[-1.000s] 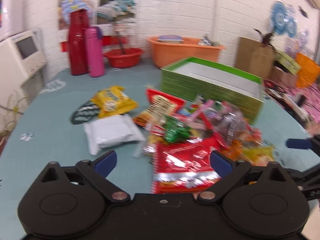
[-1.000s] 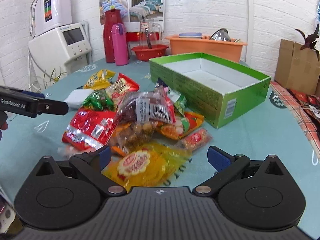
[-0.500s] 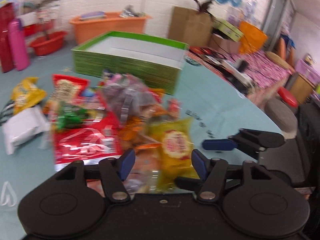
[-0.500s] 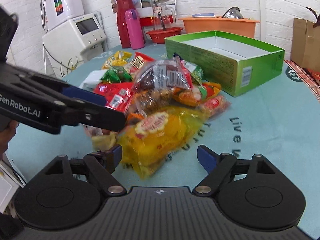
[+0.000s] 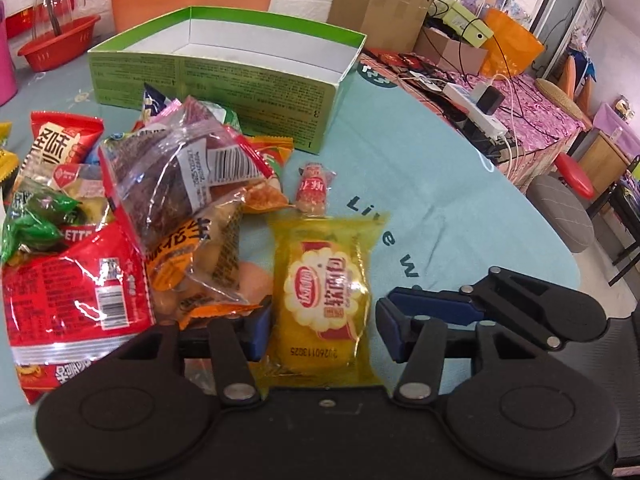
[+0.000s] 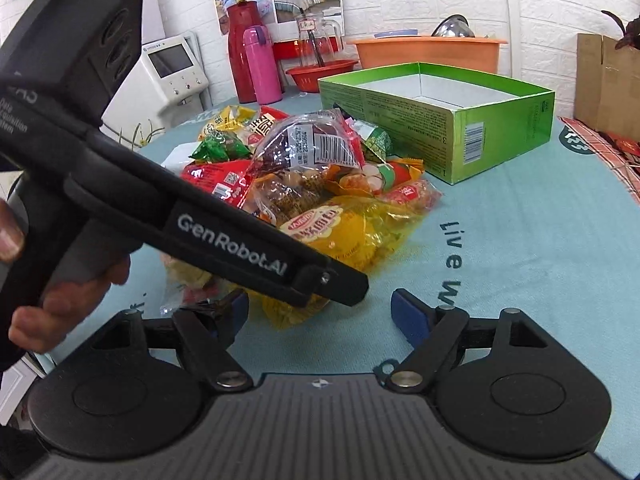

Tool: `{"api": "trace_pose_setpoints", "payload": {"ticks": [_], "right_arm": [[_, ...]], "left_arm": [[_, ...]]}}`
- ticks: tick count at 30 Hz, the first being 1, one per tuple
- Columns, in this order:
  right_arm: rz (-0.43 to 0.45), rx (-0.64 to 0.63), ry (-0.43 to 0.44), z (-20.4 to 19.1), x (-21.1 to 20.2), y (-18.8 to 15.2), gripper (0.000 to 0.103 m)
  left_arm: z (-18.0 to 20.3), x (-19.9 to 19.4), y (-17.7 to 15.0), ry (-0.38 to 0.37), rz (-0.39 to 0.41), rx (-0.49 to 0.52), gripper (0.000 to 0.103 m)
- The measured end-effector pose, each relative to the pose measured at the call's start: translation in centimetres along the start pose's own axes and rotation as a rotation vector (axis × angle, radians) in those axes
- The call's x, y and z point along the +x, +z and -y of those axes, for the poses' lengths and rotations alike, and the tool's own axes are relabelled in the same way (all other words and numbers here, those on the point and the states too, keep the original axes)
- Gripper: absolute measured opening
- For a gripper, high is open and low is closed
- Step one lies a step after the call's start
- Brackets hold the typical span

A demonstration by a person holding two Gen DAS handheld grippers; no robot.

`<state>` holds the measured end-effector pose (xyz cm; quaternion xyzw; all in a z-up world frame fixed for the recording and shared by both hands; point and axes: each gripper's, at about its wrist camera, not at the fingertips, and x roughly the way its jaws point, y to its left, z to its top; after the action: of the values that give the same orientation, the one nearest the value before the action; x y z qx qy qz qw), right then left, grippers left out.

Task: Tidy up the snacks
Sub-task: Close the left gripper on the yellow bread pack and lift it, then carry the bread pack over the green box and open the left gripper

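Snacks lie in a heap on the blue tablecloth, left of the middle in the left wrist picture. The yellow packet lies at the near edge of the heap, low in the middle of that picture. Our left gripper is open, with one blue pad on each side of the yellow packet. The left pad looks like it touches the packet's side; the right pad is a little apart from it.

The green box stands open in the upper middle, behind the heap. We think the packet should go in there.

Our right gripper is open too and holds nothing. It waits just beside the yellow packet, low in the right wrist picture.

To do this well, we should squeeze slowly. The packet is soft and slippery, so we should grab it across its fat middle, not its thin edge. The orange bag sits right by the left pad, and we must not pinch it too. Then we lift straight up, so the heap does not get dragged along.
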<state>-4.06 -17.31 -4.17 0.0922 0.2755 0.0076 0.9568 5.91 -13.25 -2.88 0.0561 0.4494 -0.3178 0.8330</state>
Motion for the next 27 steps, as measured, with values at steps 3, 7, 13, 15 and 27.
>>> {"api": "trace_pose_setpoints", "payload": {"ticks": [3,7,13,15,27], "right_arm": [[0.021,-0.012,0.010,-0.3,0.9,0.2,0.103],[0.047,-0.010,-0.010,-0.6,1.8,0.7,0.103],[0.114,-0.063,-0.040,-1.7,-1.0,1.3,0.098],[0.154,-0.081,-0.055,-1.9,-2.4,2.0,0.098],[0.326,-0.134,-0.098,2.3,0.1,10.6,0.097]], "left_arm": [[0.0,0.2,0.3,0.008,0.008,0.011,0.060],[0.5,0.4,0.2,0.027,0.040,0.017,0.060],[1.4,-3.1,0.0,-0.014,0.129,0.020,0.060],[2.1,-4.5,0.3,-0.020,0.175,0.042,0.060],[1.0,-4.0,10.4,0.043,0.327,0.146,0.064]]}}
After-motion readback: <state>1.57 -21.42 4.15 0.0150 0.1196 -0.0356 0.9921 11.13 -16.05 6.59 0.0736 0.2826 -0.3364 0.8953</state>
